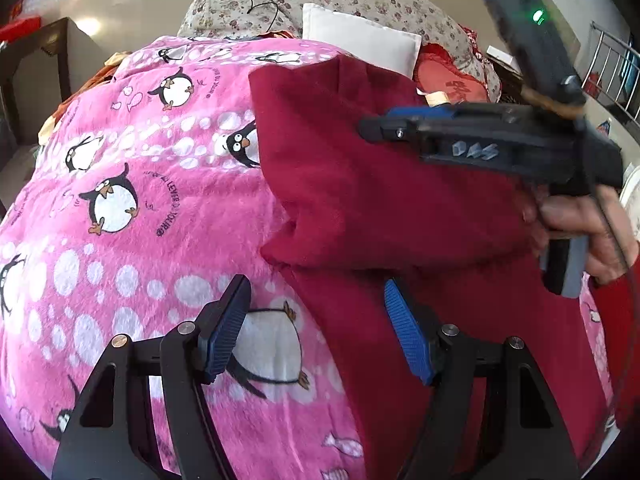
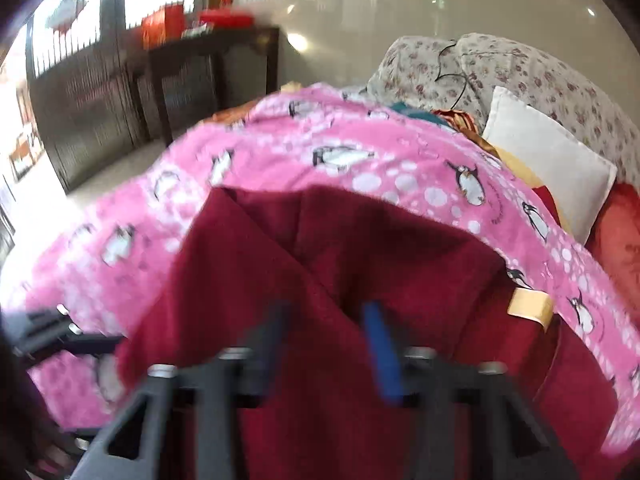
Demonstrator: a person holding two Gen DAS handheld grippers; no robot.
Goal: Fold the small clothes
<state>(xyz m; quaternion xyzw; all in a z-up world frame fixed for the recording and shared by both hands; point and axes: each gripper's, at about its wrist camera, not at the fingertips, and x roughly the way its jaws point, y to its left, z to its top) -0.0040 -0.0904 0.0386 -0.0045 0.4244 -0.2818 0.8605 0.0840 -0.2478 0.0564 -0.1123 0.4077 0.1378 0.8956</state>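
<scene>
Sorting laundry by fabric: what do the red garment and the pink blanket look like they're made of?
Red garment: probably fleece or brushed knit; matte, fuzzy nap. Pink blanket: likely plush fleece; soft pile with printed penguins.

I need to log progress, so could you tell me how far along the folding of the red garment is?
Done: one part of the red garment already lies doubled over on the pink blanket. In hand: nothing; the left gripper is open over its edge, and the right gripper, blurred, looks open above it. Left: the remaining folds.
</scene>
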